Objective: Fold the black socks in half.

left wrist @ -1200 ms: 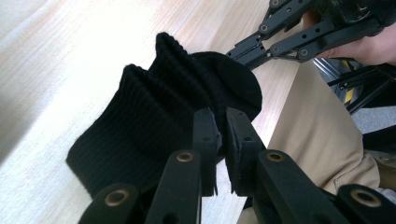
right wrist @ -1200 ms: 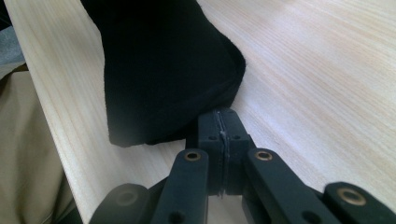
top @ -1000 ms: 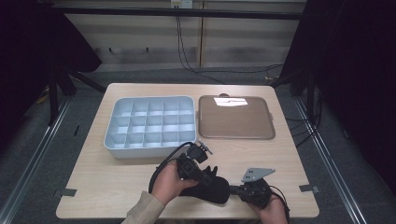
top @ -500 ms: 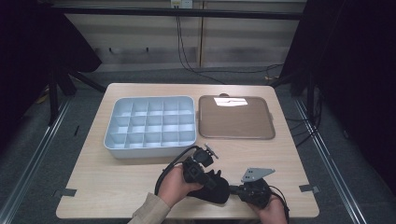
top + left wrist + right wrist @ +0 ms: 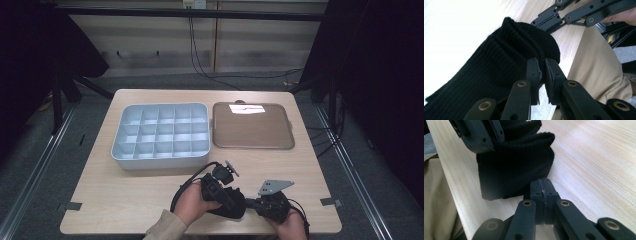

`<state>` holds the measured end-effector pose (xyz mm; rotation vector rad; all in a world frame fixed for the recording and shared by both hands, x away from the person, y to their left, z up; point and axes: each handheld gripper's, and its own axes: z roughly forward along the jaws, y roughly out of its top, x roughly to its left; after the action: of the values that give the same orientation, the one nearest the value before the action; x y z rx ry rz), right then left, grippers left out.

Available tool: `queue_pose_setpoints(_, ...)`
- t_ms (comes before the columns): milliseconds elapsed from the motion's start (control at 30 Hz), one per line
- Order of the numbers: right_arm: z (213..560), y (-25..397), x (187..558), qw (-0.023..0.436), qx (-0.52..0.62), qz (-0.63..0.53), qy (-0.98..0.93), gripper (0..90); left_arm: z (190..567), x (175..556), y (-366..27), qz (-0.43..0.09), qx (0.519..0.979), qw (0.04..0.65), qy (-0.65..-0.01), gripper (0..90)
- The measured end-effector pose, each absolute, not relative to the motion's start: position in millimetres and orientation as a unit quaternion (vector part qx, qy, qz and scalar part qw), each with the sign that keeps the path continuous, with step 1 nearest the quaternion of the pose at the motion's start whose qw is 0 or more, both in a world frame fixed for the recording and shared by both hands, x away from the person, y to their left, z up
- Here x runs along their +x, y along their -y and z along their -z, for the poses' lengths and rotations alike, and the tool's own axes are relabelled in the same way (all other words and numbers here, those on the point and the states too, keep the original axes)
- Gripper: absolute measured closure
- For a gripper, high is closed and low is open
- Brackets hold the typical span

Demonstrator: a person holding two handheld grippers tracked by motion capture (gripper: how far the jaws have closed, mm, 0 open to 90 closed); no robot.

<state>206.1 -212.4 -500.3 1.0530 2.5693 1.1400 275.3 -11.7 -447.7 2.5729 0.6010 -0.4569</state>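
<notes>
At the near edge of the wooden table [image 5: 125,195], a black ribbed sock [image 5: 499,65] lies between the two hands, and from above it is mostly hidden under the left gripper [image 5: 220,187] and hard to tell from the black tools. The left gripper's jaws are pinching the sock's cuff with a thin gap between them, while the right gripper [image 5: 541,187] has its jaws pressed flat together at the sock's edge, and I cannot tell whether any fabric is caught. Since a second ago the left hand [image 5: 192,205] has drawn back toward the person, away from the white divided tray [image 5: 160,135] beside the brown tray [image 5: 252,126].
</notes>
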Motion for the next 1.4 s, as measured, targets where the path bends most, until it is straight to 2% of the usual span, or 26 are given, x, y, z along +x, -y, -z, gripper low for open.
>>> queue_pose_setpoints(100, 500, 212, 206, 0.072, 0.35, -0.377, -0.855, 89.0, 450, 275, 12, 0.171, 0.935, 0.226, -0.214, 80.6)
queue_pose_setpoints(200, 500, 212, 206, 0.072, 0.35, -0.376, -0.855, 89.0, 448, 275, 12, 0.176, 0.934, 0.23, -0.21, 74.7)
queue_pose_setpoints(567, 500, 212, 206, 0.072, 0.349, -0.376, -0.855, 88.9, 433, 279, -5, 0.156, 0.929, 0.246, -0.226, 62.8)
queue_pose_setpoints(700, 500, 213, 206, 0.071, 0.349, -0.378, -0.855, 88.9, 431, 280, -9, 0.154, 0.926, 0.252, -0.233, 55.2)
queue_pose_setpoints(1000, 500, 213, 206, 0.071, 0.35, -0.379, -0.854, 88.9, 432, 285, -25, 0.14, 0.924, 0.251, -0.251, 51.3)
queue_pose_setpoints(1400, 500, 213, 206, 0.071, 0.351, -0.378, -0.854, 88.9, 439, 293, -57, 0.127, 0.917, 0.241, -0.291, 50.8)
